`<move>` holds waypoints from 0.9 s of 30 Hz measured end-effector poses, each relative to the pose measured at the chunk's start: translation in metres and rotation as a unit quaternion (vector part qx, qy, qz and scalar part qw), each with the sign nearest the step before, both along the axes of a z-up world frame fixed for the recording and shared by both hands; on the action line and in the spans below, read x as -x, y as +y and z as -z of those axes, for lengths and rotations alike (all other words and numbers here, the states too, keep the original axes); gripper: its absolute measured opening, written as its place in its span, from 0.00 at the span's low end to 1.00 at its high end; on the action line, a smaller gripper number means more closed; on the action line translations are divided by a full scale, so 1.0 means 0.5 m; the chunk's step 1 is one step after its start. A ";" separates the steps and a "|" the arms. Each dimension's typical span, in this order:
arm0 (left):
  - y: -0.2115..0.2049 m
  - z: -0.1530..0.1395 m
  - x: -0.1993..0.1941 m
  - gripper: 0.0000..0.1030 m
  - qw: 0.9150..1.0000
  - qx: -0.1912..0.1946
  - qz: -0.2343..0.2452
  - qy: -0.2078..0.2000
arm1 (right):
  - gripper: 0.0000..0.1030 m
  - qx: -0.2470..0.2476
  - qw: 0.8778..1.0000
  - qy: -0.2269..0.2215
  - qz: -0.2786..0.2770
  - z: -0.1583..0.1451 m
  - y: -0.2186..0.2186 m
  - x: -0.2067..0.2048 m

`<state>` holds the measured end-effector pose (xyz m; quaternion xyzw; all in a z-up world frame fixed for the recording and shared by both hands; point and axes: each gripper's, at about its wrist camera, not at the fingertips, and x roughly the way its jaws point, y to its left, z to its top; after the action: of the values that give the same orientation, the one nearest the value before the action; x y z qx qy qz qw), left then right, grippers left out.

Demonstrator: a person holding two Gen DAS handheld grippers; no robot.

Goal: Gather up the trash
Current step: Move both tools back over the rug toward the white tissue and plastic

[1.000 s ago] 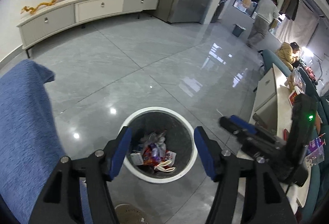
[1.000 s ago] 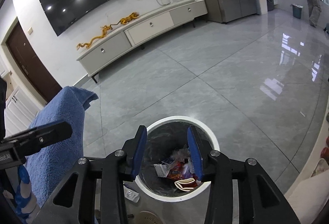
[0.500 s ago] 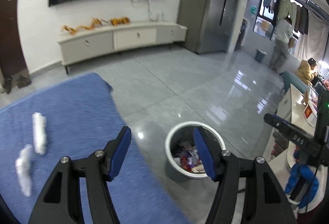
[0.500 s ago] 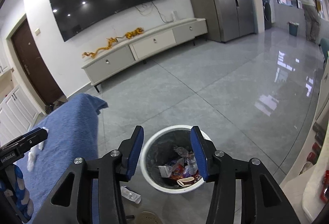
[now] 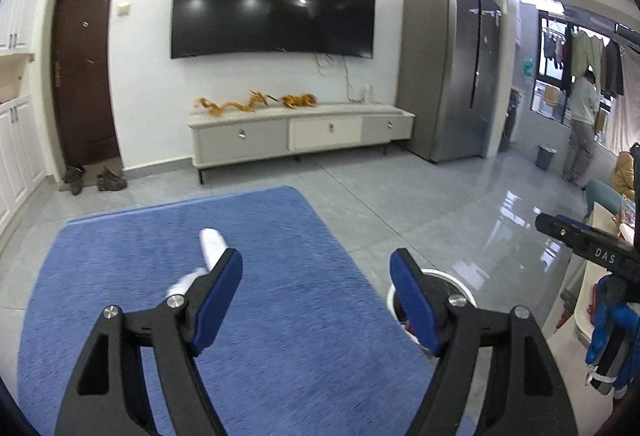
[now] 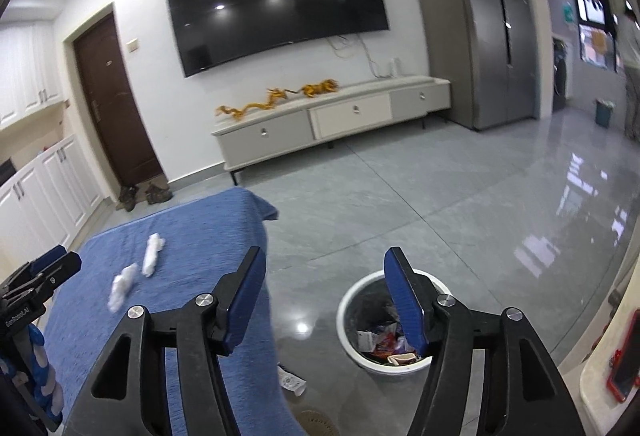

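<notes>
Bin (image 6: 390, 320) work looks finished for now: your left gripper (image 5: 316, 296) and right gripper (image 6: 325, 300) have both swung up from it with their jaws just widening, nothing between them. Next trash, two white tissue wads (image 6: 136, 272), lies on the blue cloth (image 6: 192, 236) left of the bin

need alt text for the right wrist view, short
The right gripper, jaws open and empty, hangs over a grey floor beside a white trash bin holding wrappers. Left of it, two white tissue wads lie on a blue cloth; a scrap of paper lies on the floor.
</notes>
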<state>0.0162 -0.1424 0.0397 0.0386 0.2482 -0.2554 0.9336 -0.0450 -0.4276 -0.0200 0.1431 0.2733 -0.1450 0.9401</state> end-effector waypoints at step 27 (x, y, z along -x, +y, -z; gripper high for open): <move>0.057 -0.012 0.027 0.84 0.997 -0.023 -0.060 -0.042 | 0.66 0.023 0.999 -0.016 -0.030 -0.045 0.052 0.026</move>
<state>0.0029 -0.1139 0.0454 0.0558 0.2164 -0.1917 0.9557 -0.0578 -0.4017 0.0023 0.1152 0.2589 -0.1204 0.9514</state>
